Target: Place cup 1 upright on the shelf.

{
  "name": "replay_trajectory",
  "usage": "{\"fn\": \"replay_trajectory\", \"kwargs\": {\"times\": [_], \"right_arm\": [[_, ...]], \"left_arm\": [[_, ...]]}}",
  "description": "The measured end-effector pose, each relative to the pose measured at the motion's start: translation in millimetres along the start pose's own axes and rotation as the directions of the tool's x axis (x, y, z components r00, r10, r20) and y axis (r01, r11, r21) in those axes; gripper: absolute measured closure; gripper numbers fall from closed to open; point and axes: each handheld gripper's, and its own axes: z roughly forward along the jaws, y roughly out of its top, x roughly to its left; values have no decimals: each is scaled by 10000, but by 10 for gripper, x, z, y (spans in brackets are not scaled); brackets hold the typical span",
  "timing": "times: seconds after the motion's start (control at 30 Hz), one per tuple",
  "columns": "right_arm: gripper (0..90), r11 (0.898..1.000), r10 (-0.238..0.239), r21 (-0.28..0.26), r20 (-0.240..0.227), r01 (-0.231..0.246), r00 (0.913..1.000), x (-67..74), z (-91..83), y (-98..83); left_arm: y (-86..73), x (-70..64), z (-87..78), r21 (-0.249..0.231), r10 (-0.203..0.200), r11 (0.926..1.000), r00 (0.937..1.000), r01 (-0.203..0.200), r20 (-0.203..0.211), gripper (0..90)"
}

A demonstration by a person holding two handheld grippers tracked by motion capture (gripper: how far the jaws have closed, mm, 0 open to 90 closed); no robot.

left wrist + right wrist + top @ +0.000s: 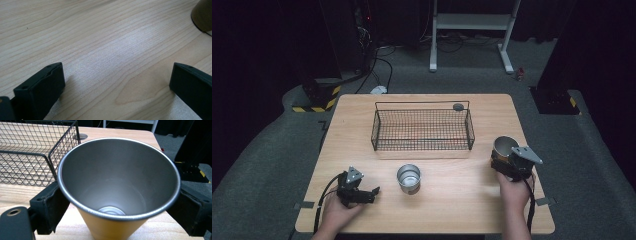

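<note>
A steel cup with an orange outer wall (pixel 505 146) stands near the table's right edge, and my right gripper (pixel 503 157) is shut on it. In the right gripper view the orange cup (pixel 117 177) sits between the two black jaws, which press on its sides just under the rim; it is empty inside. A shorter silver cup (pixel 408 178) stands upright at the front middle of the table. My left gripper (pixel 371 192) rests low on the wood to its left, open and pointing towards it. The left gripper (pixel 117 75) has bare wood between its jaws.
A black wire basket (pixel 422 103) stands empty at the back middle of the wooden table (pixel 452 215); the basket's corner (pixel 51 155) is just left of the held cup. A small grey disc (pixel 458 106) lies by its far right corner. A curved tan wall (pixel 203 15) shows ahead.
</note>
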Motion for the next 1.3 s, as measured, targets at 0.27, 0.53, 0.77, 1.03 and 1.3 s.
{"fn": "replay_trajectory", "kwargs": {"times": [0.27, 0.53, 0.77, 1.03, 1.3], "right_arm": [[98, 9999, 148, -45, -52, -148, 9999, -16, 60, 10], [136, 9999, 148, -50, -136, -149, 9998, -11, 72, 17], [137, 9999, 40, -130, -212, -43, 9998, 32, 44, 40], [137, 9990, -350, -311, -520, 334, 9980, 192, -21, 94], [137, 9950, -886, -569, -1121, 826, 9897, 536, -83, 178]], "left_arm": [[0, -1, -1, -3, -12, 10000, 10000, 12, -25, 4], [0, -1, 0, -3, -18, 10000, 10000, 18, -31, 5], [0, -1, 0, -10, -18, 10000, 10000, 17, -51, 7], [2, -3, 2, -9, -40, 10000, 10000, 40, -68, 7], [6, -2, 3, 19, -11, 10000, 10000, 12, -95, 7]]}}
